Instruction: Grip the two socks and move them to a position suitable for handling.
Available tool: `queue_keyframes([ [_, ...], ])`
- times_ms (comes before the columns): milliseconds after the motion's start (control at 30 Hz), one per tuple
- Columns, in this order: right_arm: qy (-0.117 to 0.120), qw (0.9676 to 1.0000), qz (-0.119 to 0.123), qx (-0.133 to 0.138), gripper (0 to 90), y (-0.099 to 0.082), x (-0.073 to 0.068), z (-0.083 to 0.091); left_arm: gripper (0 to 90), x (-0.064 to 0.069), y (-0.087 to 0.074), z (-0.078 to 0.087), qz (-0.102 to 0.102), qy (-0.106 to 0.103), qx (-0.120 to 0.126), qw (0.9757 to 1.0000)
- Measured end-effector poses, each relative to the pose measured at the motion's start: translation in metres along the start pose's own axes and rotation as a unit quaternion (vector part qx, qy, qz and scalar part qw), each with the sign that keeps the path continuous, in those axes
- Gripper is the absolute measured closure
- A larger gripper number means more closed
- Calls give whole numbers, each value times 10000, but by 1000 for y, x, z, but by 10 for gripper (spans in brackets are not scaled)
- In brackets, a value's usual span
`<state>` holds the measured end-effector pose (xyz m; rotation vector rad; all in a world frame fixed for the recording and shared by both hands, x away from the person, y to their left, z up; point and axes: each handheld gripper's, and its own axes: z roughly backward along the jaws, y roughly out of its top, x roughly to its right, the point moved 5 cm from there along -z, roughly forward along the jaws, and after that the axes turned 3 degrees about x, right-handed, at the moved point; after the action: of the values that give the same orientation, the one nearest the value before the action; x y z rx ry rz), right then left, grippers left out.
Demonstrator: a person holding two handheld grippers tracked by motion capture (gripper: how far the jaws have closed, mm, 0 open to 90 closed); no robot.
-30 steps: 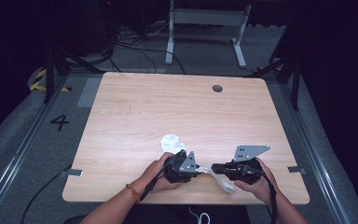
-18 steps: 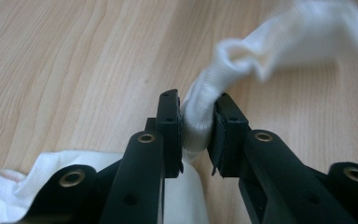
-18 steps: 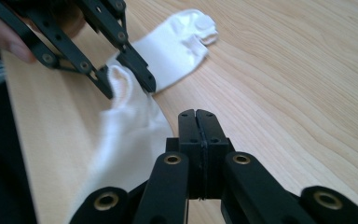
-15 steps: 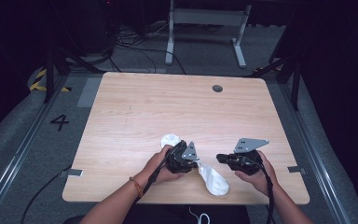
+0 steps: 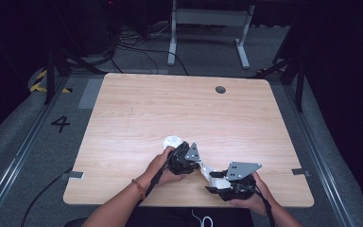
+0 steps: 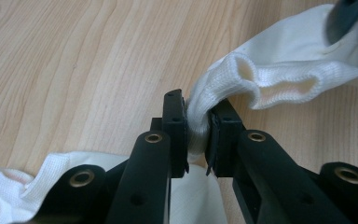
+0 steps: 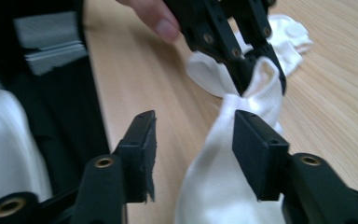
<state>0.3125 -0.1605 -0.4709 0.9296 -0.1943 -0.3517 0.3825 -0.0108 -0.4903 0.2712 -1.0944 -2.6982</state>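
Pairing up 2 white socks near the front edge of the counter (image 5: 123, 109), by the look of it. Pinching the ribbed cuff of 1 sock (image 6: 279, 79) between the pressed pads of the left gripper (image 5: 189, 163), that sock stretched from there toward the front right corner, lying on the wood. Second sock (image 5: 172, 141) bunched just behind the left gripper, nearer the middle of the front half. Right gripper (image 7: 193, 135) spread, having just been opening, with the sock's body between the jaws but neither pad pressing on it; so released, not held.

Likely mid-step: straightening the stretched sock before laying it with its mate. Next move probably calls for a fresh grip lower on the sock's body with the right gripper, closing squarely on the fabric, while keeping the cuff clamped and avoiding a drag off the front edge.
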Motion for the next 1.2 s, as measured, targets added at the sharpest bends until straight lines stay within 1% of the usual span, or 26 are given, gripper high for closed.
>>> queue_keyframes([
  [67, -80, 9999, 20, -148, 503, -5, 1, -7, 802, -1, -1, 0, 3, -21, -1, 10000],
  [133, -330, 9990, 155, -243, 621, -7, 4, -9, 802, -2, -2, 1, 38, -28, -8, 10000],
  [167, -409, 9987, 185, -251, 682, -7, 7, -7, 803, -3, -2, 2, 23, -31, -5, 10000],
  [233, -496, 9984, 149, -235, 840, -8, 13, -2, 803, -3, -2, 2, 46, -48, 3, 10000],
  [300, -488, 9984, 161, -248, 877, -7, 16, 4, 797, -3, -2, 3, 47, -114, 19, 9999],
  [367, -351, 9992, 60, -186, 892, -4, 18, 13, 772, -1, -1, 4, 39, -231, 65, 9997],
  [400, -248, 9996, -29, -98, 893, -1, 18, 20, 754, 1, 0, 5, 57, -282, 113, 9995],
  [433, 97, 9997, -211, 37, 893, 6, 16, 32, 737, 5, 2, 8, -47, -356, 146, 9992],
  [467, 229, 9994, -260, 91, 893, 9, 15, 37, 735, 7, 4, 10, -101, -422, 172, 9989],
  [500, 352, 9985, -340, 239, 893, 13, 14, 44, 729, 9, 6, 12, -126, -466, 220, 9986],
  [533, 504, 9972, -461, 295, 893, 15, 13, 47, 728, 10, 8, 14, -153, -499, 243, 9983],
  [567, 504, 9972, -461, 295, 893, 15, 13, 47, 726, 10, 8, 14, -153, -499, 243, 9983],
  [600, 631, 9952, -664, 340, 893, 16, 14, 50, 726, 11, 9, 14, -178, -524, 255, 9981],
  [633, 686, 9942, -756, 347, 893, 15, 15, 49, 735, 11, 9, 14, -191, -543, 237, 9981],
  [667, 684, 9933, -859, 347, 893, 14, 18, 47, 738, 10, 9, 10, -182, -548, 141, 9982],
  [700, 684, 9933, -859, 347, 893, 14, 18, 47, 744, 10, 9, 10, -182, -548, 141, 9982],
  [733, 626, 9930, -947, 312, 893, 12, 23, 45, 744, 9, 7, 6, -142, -570, 106, 9982],
  [767, 483, 9914, -1189, 256, 893, 5, 35, 41, 756, 8, 4, 2, -107, -576, 0, 9983],
  [867, 356, 9892, -1412, 176, 892, -3, 47, 37, 768, 5, 1, -1, -54, -552, -82, 9984],
  [900, 244, 9885, -1484, 125, 892, -7, 52, 35, 769, 4, 1, -2, -14, -511, -78, 9987],
  [933, 188, 9884, -1502, 103, 892, -9, 56, 33, 772, 3, 1, -2, -26, -479, -84, 9988],
  [1000, 157, 9884, -1510, 66, 892, -11, 59, 32, 772, 1, 0, -2, -16, -453, -107, 9989],
  [1033, 20, 9883, -1527, 7, 892, -14, 64, 30, 774, 0, 0, -2, -6, -422, -122, 9990],
  [1100, -142, 9885, -1500, -81, 890, -19, 72, 28, 770, -3, 1, -4, 33, -335, -142, 9993],
  [1167, -173, 9887, -1485, -106, 888, -20, 73, 27, 769, -5, 3, -5, 51, -332, -124, 9994],
  [1200, -250, 9887, -1466, -172, 885, -21, 75, 26, 765, -7, 5, -6, 63, -288, -143, 9995],
])
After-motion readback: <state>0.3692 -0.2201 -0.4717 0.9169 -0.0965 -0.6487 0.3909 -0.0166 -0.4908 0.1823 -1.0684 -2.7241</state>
